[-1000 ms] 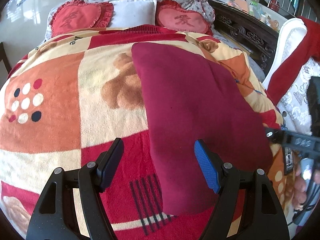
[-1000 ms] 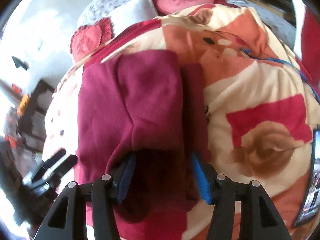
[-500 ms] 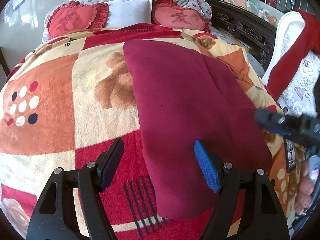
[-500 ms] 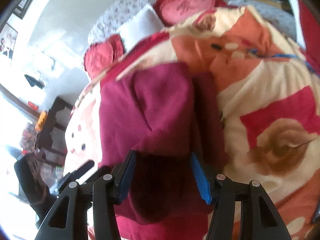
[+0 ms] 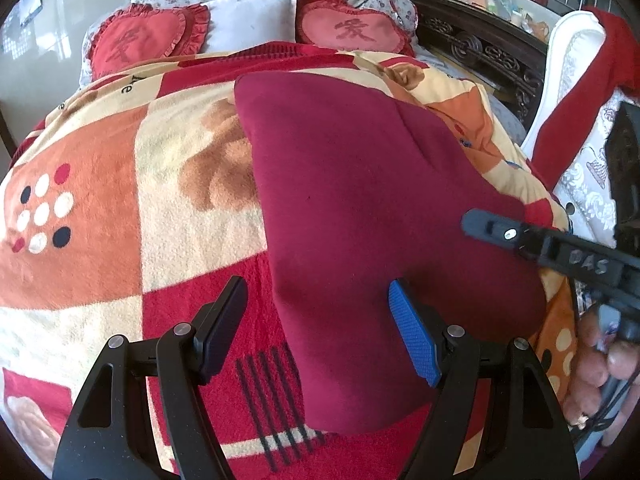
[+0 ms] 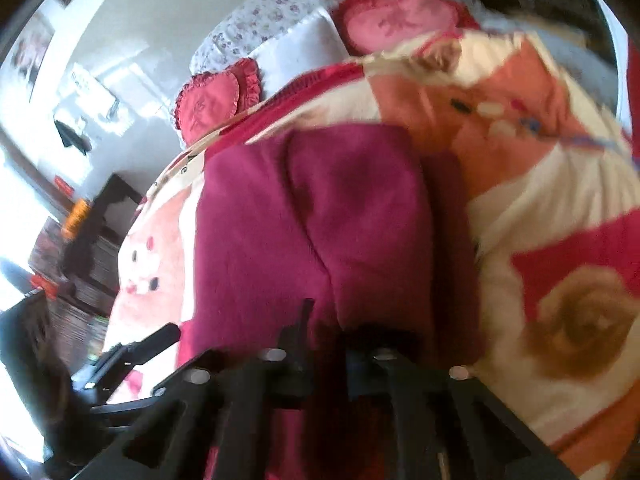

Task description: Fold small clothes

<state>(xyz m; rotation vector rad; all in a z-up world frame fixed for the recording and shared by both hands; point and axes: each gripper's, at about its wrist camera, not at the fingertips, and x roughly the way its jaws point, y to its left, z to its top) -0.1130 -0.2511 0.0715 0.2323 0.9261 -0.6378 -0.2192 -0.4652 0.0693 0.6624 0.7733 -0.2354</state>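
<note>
**Right gripper pinches a maroon garment on a bed; left gripper waits open**

A maroon garment (image 5: 360, 208) lies flat on a bed, spread lengthwise over a fleece blanket (image 5: 120, 208) patterned in red, orange and cream blocks. The garment is partly folded: in the right wrist view one layer lies over another, with a narrow darker strip showing along its right side.

The left gripper (image 5: 316, 332) hovers over the garment's near left corner. Its jaws stand wide apart, one over the blanket just left of the garment, the blue-padded one over the cloth itself. Nothing is held between them.

The right gripper (image 6: 326, 344) is at the garment's near right edge. Its jaws have just been closing and now sit nearly together, with a bunch of maroon cloth caught between them. This view is blurred, so the exact grip point is hard to make out. In the left wrist view the right gripper reaches in from the garment's right side, and fingers (image 5: 600, 364) of the hand holding it show just beyond the blanket's edge.

Beyond the garment's far end, two red heart cushions (image 5: 140, 40) flank a white pillow (image 5: 252, 20).
</note>
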